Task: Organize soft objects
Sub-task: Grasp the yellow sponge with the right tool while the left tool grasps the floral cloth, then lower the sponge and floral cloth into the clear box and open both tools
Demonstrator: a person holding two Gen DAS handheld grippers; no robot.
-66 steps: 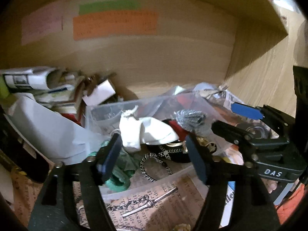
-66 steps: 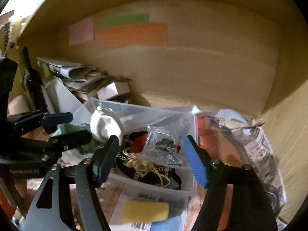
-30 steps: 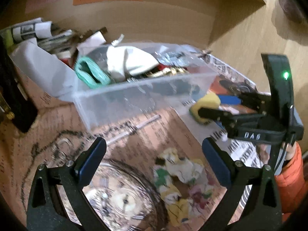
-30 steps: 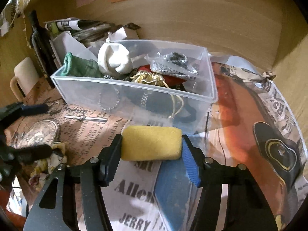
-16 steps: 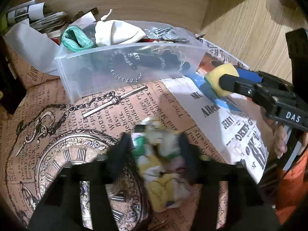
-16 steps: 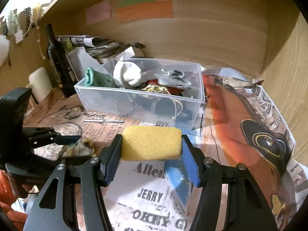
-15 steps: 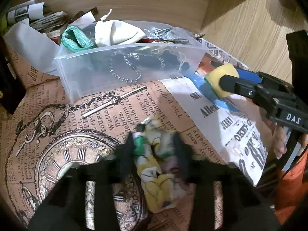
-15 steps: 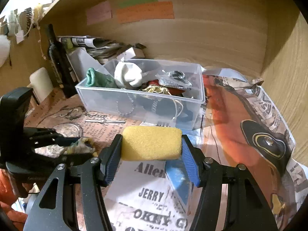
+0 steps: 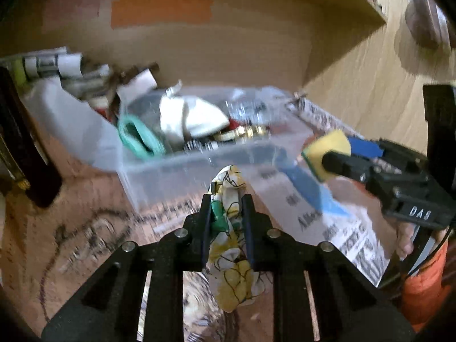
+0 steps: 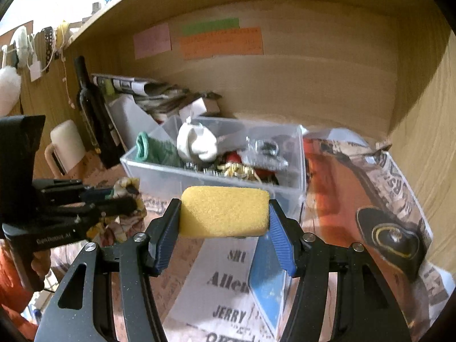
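Clear plastic bin (image 10: 216, 176) brims with a white pouch (image 10: 196, 142), green cloth (image 10: 155, 149), chains.
Left gripper (image 9: 226, 208) closing, pinching floral cloth (image 9: 230, 245); right gripper (image 10: 225, 225) half-open, clamps yellow sponge (image 10: 225, 212). Left view blurred.

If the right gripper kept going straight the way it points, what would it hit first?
Probably the near wall of the clear bin, just beyond the sponge in the right gripper; depth is unclear.

Porous foam sponge (image 10: 225, 212), clear plastic bin (image 10: 216, 182)
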